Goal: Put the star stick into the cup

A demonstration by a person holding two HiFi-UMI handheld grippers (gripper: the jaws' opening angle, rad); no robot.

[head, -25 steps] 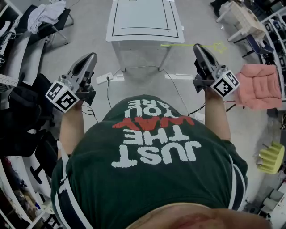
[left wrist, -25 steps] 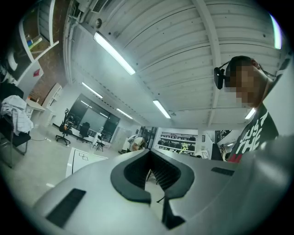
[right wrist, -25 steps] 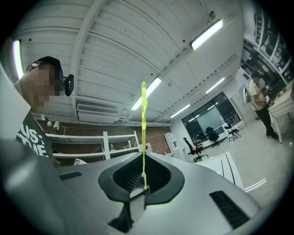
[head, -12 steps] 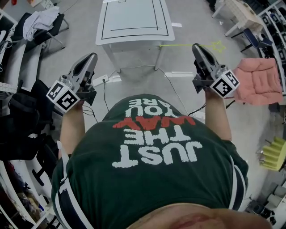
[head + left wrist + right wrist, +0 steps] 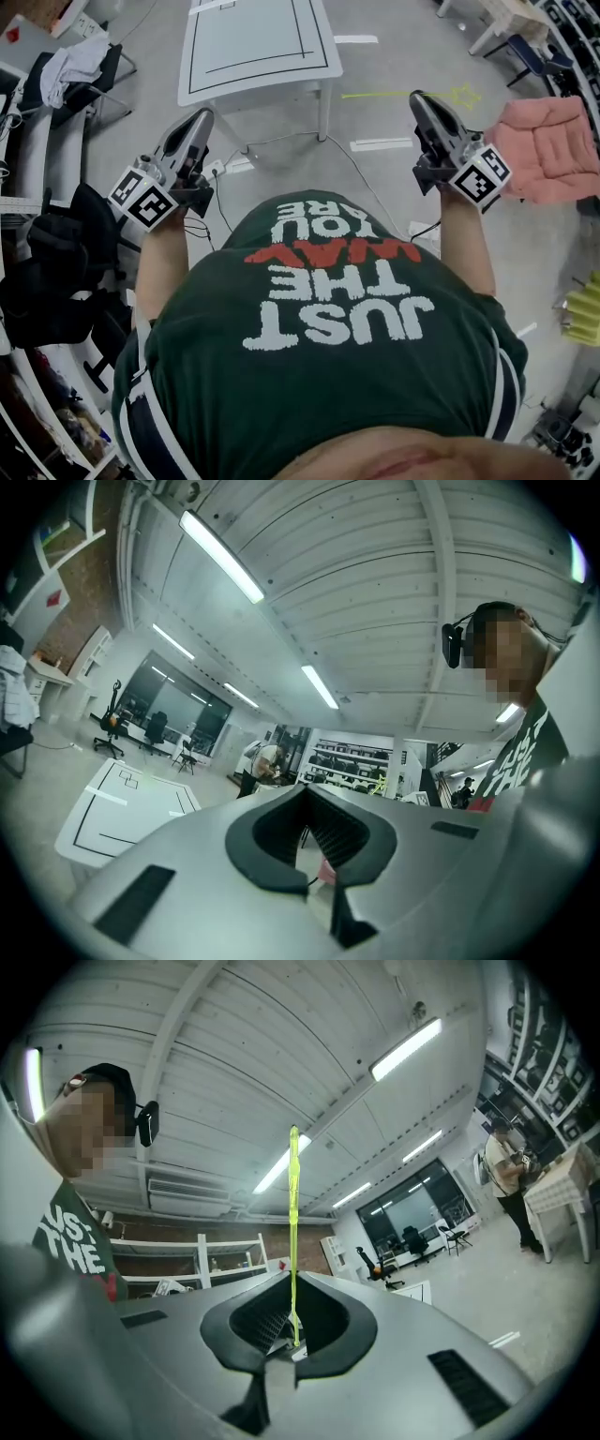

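Note:
My right gripper [image 5: 419,95] is shut on a thin yellow-green star stick [image 5: 375,94], which lies level across its tip in the head view, with the star end [image 5: 462,95] to the right. In the right gripper view the stick [image 5: 293,1213] stands straight up out of the closed jaws [image 5: 292,1277]. My left gripper [image 5: 204,113] is held out at the left, shut with nothing in it; its view shows the pads meeting at the tip [image 5: 305,787]. No cup shows in any view.
A white table [image 5: 253,42] with a black outline stands ahead on the grey floor, with a cable [image 5: 281,141] trailing below it. A pink cushioned seat [image 5: 548,136] is at the right. Chairs draped with clothes [image 5: 70,56] line the left.
Both grippers have travelled across the room with the person. The white table has slid left and the pink seat has shifted in the head view. The stick stays gripped.

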